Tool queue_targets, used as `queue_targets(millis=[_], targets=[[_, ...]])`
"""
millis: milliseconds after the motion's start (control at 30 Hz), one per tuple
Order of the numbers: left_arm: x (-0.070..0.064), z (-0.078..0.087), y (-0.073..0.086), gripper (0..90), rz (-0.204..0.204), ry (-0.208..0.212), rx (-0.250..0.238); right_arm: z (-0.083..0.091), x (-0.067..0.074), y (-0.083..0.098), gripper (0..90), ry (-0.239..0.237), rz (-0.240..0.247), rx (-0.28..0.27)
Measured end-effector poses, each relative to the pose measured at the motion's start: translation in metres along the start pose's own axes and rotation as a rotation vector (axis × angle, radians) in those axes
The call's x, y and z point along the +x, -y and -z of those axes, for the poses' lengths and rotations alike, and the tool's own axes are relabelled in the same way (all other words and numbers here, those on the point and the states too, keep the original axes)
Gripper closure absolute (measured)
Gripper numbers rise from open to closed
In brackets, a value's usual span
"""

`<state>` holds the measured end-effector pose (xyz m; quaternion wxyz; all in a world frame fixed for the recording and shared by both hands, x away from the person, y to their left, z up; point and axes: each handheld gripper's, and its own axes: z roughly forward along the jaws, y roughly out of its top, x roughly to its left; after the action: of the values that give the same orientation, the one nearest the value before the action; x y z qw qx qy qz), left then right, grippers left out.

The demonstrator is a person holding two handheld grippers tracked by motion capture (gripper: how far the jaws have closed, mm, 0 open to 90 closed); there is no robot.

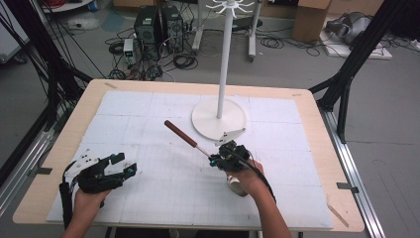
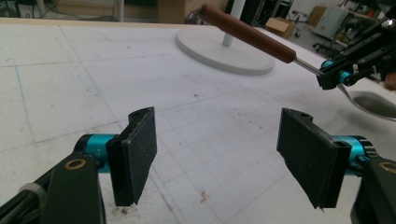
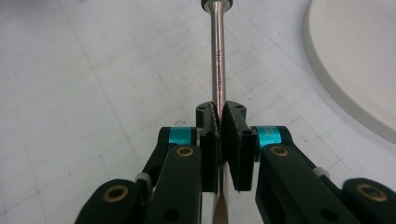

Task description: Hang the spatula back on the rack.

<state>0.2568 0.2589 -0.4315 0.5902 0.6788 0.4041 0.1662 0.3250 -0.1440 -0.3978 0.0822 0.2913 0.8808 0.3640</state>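
Note:
A utensil with a brown wooden handle [image 1: 181, 134] and a thin metal shaft [image 3: 217, 46] is held above the table's middle. The handle points up and to the far left. My right gripper [image 1: 218, 159] is shut on the shaft, whose steel runs between the pressed pads [image 3: 219, 126]. In the left gripper view the brown handle [image 2: 247, 32] slants across the top. The right gripper [image 2: 334, 77] grips below it, and a spoon-like bowl [image 2: 373, 103] hangs behind. My left gripper [image 1: 124, 165] rests at the front left, open, with nothing between its jaws [image 2: 217, 158].
A white stand with a tall pole [image 1: 224, 59] rises from a round base [image 1: 208, 121] just beyond the right gripper, with hooks at its top. The base edge [image 3: 359, 56] lies close on the right. A white gridded mat [image 1: 148, 198] covers the wooden table.

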Motion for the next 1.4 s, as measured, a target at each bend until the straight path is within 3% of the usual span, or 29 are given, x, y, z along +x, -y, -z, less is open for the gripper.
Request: queue_targets(millis=[67,233,467,567,633,733,1000,1067,1233,1333,1400], targets=[[-0.001,-0.002,-0.006,29.3,0.02,0.018,-0.021,0.004,0.002,0.003,84.8,0.002,-0.002,-0.036],[-0.011,-0.016,-0.031,32.4,0.016,0.071,-0.049,0.012,0.012,0.008,84.7,0.011,0.0,-0.116],[-0.03,-0.047,-0.078,31.5,0.0,0.147,-0.03,0.022,0.023,0.008,84.7,0.037,0.007,-0.186],[-0.036,-0.063,-0.093,30.0,0.022,0.171,-0.003,0.026,0.027,0.007,84.7,0.045,0.008,-0.215],[-0.04,-0.073,-0.1,30.0,0.014,0.171,0.024,0.03,0.029,0.006,84.7,0.055,0.01,-0.23],[-0.048,-0.087,-0.109,30.0,0.007,0.169,0.063,0.033,0.033,0.004,84.7,0.059,0.01,-0.255],[-0.057,-0.107,-0.124,30.1,0.06,0.204,0.062,0.038,0.043,-0.001,84.6,0.067,0.033,-0.287],[-0.059,-0.109,-0.127,30.8,0.05,0.206,0.061,0.038,0.044,-0.001,84.6,0.069,0.039,-0.286],[-0.062,-0.111,-0.133,42.0,0.044,0.222,0.068,0.04,0.046,-0.001,84.6,0.076,0.037,-0.284],[-0.061,-0.111,-0.137,53.8,0.092,0.251,0.06,0.041,0.046,-0.002,84.6,0.076,0.035,-0.29],[-0.061,-0.111,-0.14,57.1,0.104,0.264,0.057,0.042,0.046,-0.002,84.6,0.073,0.033,-0.297]])
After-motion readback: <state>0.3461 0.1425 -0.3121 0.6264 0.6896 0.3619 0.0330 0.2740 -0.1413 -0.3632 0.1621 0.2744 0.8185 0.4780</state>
